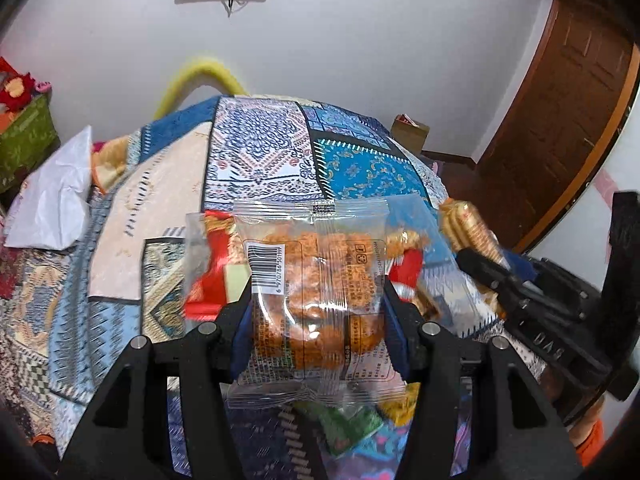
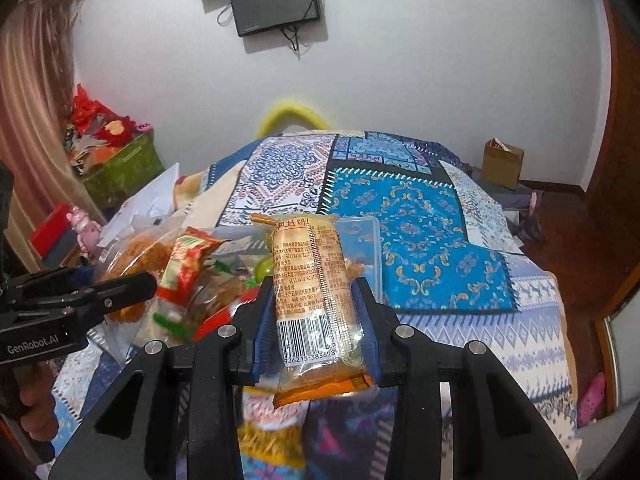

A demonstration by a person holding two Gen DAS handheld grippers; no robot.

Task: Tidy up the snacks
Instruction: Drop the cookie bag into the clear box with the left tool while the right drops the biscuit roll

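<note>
Left gripper (image 1: 318, 300): jaws clamped on a clear snack packet (image 1: 314, 292) of orange-brown fried pieces, barcode side facing the camera, held upright above the patchwork bedspread (image 1: 260, 152). Right gripper (image 2: 316, 312): jaws closed on an orange biscuit pack (image 2: 310, 292), a slim sleeve with printed label and barcode, upright, its lower crimped end hanging below the blue pads. Each gripper appears in the other's view: the right gripper at the right edge of the left wrist view, the left gripper at the left edge of the right wrist view, a person's hand (image 2: 36, 408) wrapped around its handle. Loose snacks pile (image 2: 200, 280): red, green and clear wrappers heaped on the bedspread between and under the two grippers. Clear plastic container (image 2: 360, 248): lying on the bedspread just behind the biscuit pack. White bag (image 1: 56, 200): at the left edge of the bed. Cardboard box (image 2: 502, 164): on the floor by the far wall. Wall-mounted screen (image 2: 276, 4): above the bed's far end.
</note>
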